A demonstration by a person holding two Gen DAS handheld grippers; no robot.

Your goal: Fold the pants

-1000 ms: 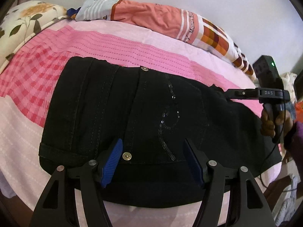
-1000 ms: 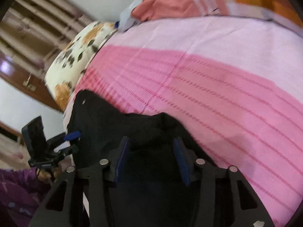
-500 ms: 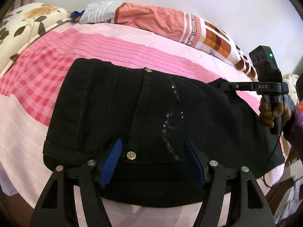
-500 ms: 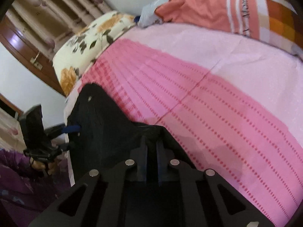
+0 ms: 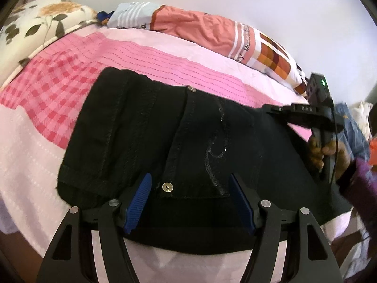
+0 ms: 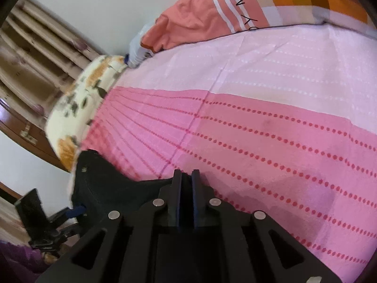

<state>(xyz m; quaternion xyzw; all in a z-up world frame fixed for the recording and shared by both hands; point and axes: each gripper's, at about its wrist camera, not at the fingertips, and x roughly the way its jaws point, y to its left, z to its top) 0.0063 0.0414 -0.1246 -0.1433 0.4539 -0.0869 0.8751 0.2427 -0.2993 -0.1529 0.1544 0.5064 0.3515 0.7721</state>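
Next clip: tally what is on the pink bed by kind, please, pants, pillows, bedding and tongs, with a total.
Black denim pants: 1
Floral white pillow: 1
Folded salmon blanket with orange checks: 1
Pink patterned bedsheet: 1
Tongs: 2, the left tongs open over the waistband, the right tongs shut on the pants' edge
Total: 6

Black pants lie flat between the left gripper's spread fingers.

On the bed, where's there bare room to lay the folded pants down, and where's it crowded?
Free: the pink bedsheet between the black pants and the orange patterned pillow; also the checked patch beside the floral pillow. Crowded: the near edge, where the pants, left gripper and right gripper sit.
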